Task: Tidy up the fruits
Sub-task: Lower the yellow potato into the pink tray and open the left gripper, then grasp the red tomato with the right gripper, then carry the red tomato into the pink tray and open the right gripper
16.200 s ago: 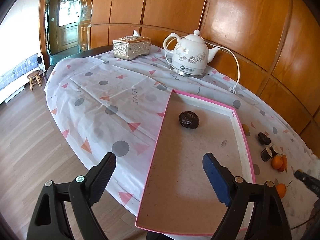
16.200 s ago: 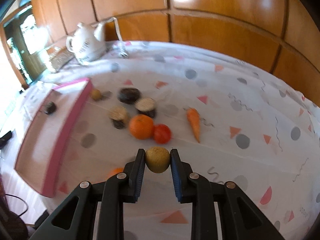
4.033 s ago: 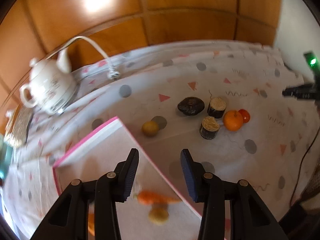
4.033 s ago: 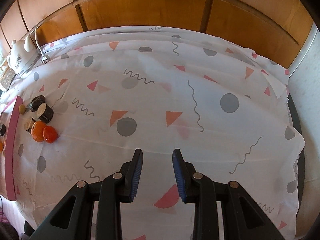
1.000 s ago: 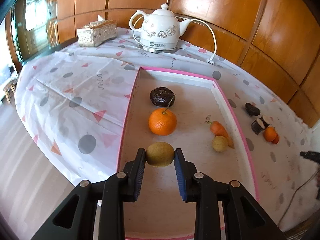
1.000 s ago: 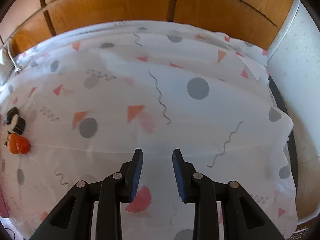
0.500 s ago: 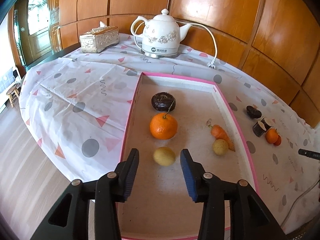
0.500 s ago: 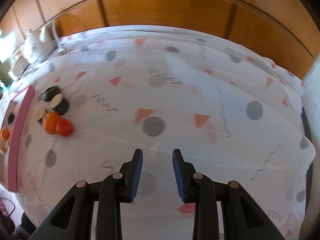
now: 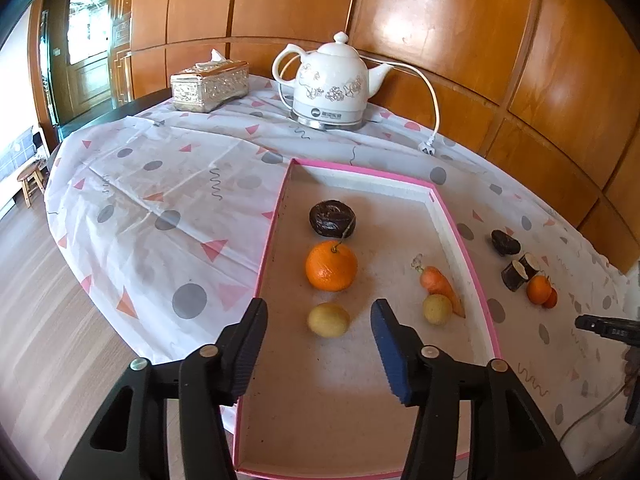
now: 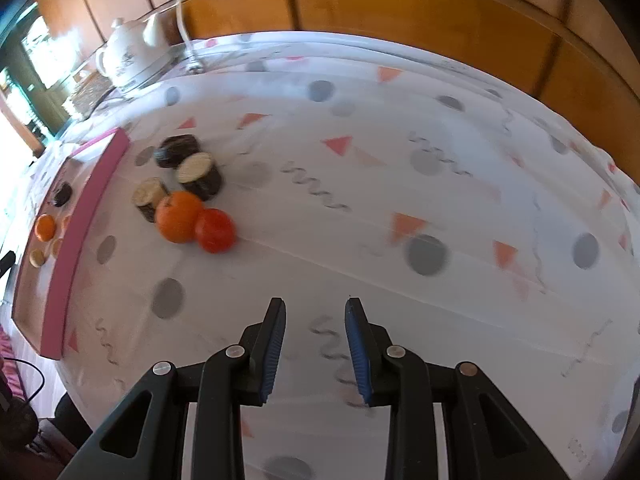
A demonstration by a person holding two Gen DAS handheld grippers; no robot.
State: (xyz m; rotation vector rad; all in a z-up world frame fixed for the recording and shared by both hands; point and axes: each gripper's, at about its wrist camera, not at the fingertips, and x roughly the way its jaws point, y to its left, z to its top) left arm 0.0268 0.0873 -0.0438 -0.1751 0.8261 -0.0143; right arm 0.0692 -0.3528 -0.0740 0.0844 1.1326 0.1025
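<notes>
A pink-rimmed tray point(image 9: 447, 216) holds a dark wrinkled fruit point(image 9: 332, 218), an orange point(image 9: 331, 265), a carrot point(image 9: 439, 283), a small yellow fruit point(image 9: 437, 309) and another yellow fruit point(image 9: 328, 319). My left gripper point(image 9: 318, 336) hovers just behind that last fruit, its jaws opening, and the fruit lies free on the tray floor beyond the pads. On the cloth right of the tray lie a dark fruit point(image 10: 176, 151), two cut dark rolls point(image 10: 199, 176), an orange point(image 10: 178, 216) and a red fruit point(image 10: 215, 230). My right gripper point(image 10: 315, 346) is over bare cloth, jaws narrowly apart, with nothing between them.
A white electric kettle point(image 9: 330, 88) with its cord and plug point(image 9: 426, 147) stands behind the tray, a silver tissue box point(image 9: 209, 85) to its left. Wooden wall panels close the far side. The table edge and wooden floor point(image 9: 36, 320) lie to the left.
My left gripper let go of the yellow fruit, which now rests on the tray, and its jaws spread. My right gripper swung left, bringing the loose fruits and the tray into its view.
</notes>
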